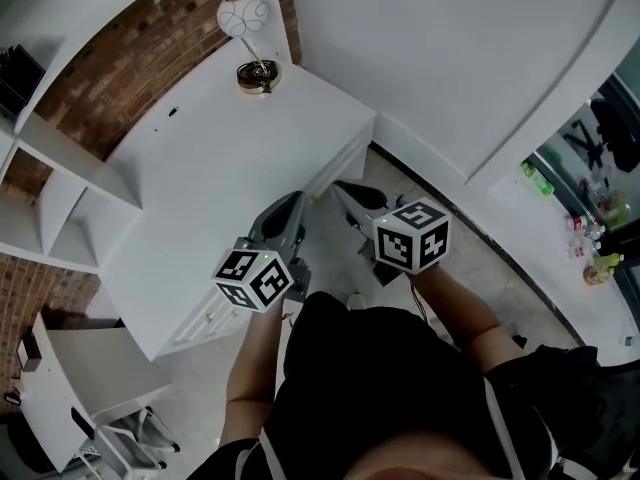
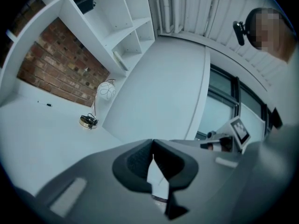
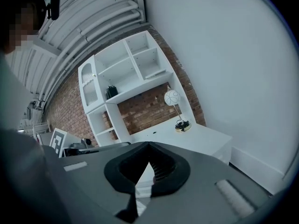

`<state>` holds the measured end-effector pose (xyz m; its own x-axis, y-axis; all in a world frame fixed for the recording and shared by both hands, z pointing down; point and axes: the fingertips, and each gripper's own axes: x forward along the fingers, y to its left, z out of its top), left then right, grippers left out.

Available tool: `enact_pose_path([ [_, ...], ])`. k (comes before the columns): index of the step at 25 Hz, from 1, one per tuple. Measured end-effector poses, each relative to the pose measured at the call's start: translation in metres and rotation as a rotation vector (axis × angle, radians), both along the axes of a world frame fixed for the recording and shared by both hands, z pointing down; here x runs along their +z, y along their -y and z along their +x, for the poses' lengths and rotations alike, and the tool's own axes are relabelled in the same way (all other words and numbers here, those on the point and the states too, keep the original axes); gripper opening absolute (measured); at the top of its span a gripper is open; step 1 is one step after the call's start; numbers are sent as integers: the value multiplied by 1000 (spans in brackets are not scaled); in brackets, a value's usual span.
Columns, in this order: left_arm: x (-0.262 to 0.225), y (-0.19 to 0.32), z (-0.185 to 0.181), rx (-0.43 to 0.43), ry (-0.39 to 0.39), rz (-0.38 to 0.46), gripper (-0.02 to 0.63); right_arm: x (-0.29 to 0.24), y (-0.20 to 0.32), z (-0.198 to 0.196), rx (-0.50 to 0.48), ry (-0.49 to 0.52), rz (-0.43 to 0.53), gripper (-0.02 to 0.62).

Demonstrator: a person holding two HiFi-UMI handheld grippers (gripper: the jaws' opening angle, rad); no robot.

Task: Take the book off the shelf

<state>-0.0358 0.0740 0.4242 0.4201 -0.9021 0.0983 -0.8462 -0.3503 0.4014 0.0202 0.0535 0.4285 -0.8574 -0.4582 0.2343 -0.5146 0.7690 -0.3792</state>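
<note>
A white shelf unit [image 3: 126,73] stands against a brick wall above and beside a white desk [image 1: 230,158]. In one upper compartment lies a pale flat thing [image 3: 154,73], possibly the book; it also shows as a tilted slab [image 2: 120,60] in the left gripper view. A dark object [image 3: 111,92] sits in another compartment. My left gripper [image 1: 291,206] and right gripper [image 1: 349,192] are held side by side at the desk's near edge, far from the shelf. Both are shut with nothing between the jaws [image 2: 153,142] [image 3: 149,144].
A table lamp with a round white shade [image 1: 243,15] and brass base stands at the desk's far end. The desk has drawers [image 1: 215,313] on its front. A white chair [image 1: 95,388] stands at the lower left. A counter with bottles [image 1: 600,238] is at the right.
</note>
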Motion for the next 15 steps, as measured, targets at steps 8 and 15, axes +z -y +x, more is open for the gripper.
enact_pose_path([
  [8, -4, 29, -9, -31, 31, -11, 6, -9, 36, -8, -34, 38, -8, -2],
  [15, -19, 75, -28, -23, 43, 23, 6, -25, 78, -27, -57, 40, 26, -2],
])
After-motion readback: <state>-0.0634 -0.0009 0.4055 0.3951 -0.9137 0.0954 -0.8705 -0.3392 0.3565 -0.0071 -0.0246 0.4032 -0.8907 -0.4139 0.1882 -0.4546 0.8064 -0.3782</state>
